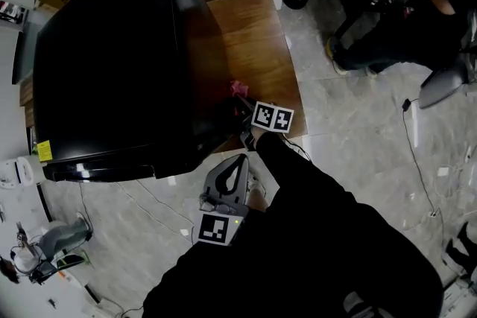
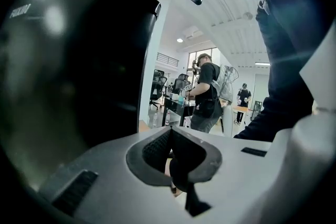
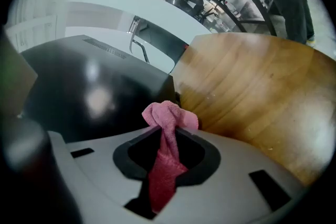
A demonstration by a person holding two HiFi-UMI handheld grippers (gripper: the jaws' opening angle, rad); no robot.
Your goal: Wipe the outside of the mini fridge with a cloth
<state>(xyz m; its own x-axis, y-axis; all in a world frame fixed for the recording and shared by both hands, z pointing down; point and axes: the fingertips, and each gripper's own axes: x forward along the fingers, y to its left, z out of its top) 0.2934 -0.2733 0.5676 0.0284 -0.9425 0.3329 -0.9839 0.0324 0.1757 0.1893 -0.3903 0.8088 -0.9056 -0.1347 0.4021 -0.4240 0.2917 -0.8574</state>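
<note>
Mini fridge (image 1: 112,63), big and black, sits on the left part of a wooden table (image 1: 261,41). A pink cloth (image 3: 165,128) is squeezed tight in the jaws of the right gripper (image 1: 242,104), close by the fridge's right side. The left gripper (image 1: 237,164) hangs nearer the person, jaws together with nothing in them.

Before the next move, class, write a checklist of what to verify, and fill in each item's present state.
1. Grip: pink cloth pinched in the right gripper: ok.
2. Contact: cloth touching the mini fridge: cannot tell.
3. Free hand: left gripper shut, empty, apart from the fridge: ok.
4. Support: fridge standing on the wooden table: ok.
</note>
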